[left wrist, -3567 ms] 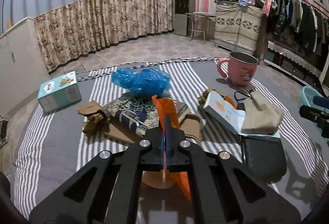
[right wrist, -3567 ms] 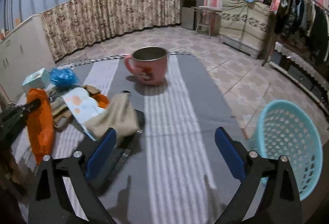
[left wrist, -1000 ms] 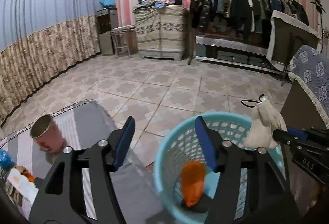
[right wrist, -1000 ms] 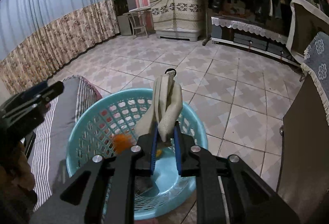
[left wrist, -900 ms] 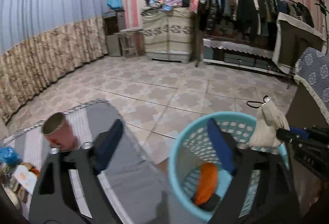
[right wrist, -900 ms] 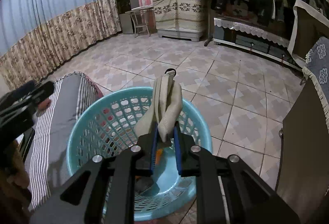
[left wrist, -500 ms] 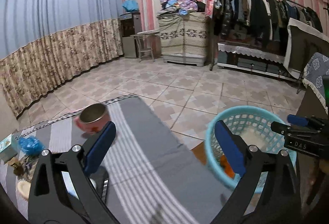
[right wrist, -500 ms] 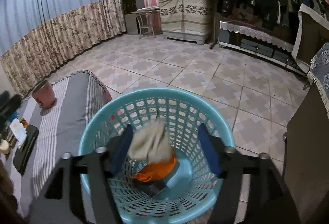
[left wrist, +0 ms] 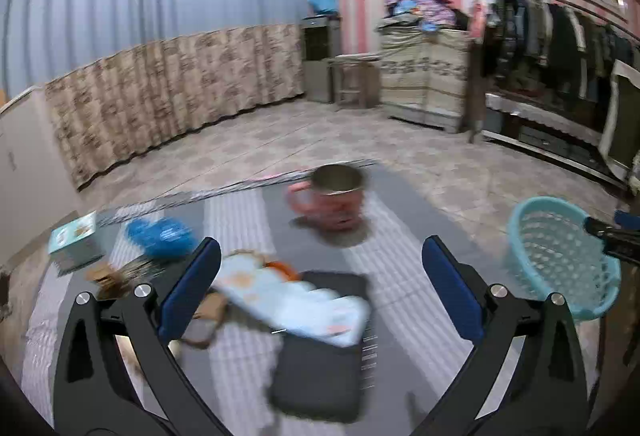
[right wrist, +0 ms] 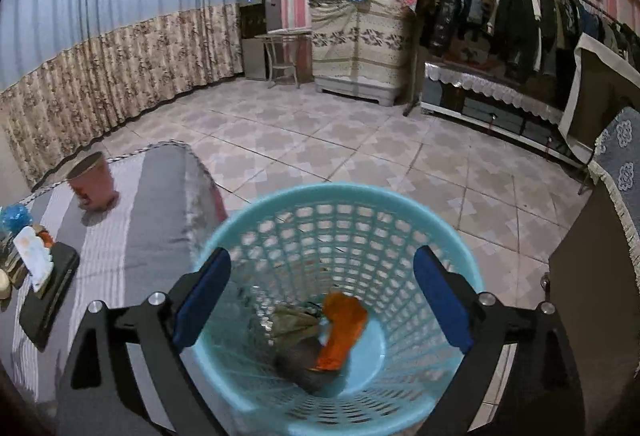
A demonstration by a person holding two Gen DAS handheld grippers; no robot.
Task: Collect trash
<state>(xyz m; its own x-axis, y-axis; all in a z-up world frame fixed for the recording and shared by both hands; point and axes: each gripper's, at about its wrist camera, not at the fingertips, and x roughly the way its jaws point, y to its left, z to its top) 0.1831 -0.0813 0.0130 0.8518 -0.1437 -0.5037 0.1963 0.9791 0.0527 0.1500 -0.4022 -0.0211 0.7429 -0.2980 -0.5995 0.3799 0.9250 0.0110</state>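
My right gripper point(right wrist: 322, 256) hangs over the teal basket point(right wrist: 448, 260), its jaws opening with nothing between them. A beige cloth piece point(right wrist: 294, 320) and an orange wrapper point(right wrist: 344, 328) lie on the basket's bottom. My left gripper point(left wrist: 320, 248) is above the striped table point(left wrist: 400, 220), jaws opening and nothing between them. Below it, blurred, lies a pale blue paper point(left wrist: 296, 304) on a black pad point(left wrist: 320, 372). A blue plastic bag point(left wrist: 160, 236) and brown scraps point(left wrist: 108, 276) lie to the left.
A pink mug point(left wrist: 332, 199) stands at the table's far side and a teal box point(left wrist: 74, 236) at its left end. The basket point(left wrist: 560, 256) stands on the tiled floor beside the table's right end. A dark cabinet point(right wrist: 592, 276) stands right of the basket.
The right gripper opened and the beige cloth fell into the basket. The left gripper swung from the basket back over the table, and its jaws spread wider.
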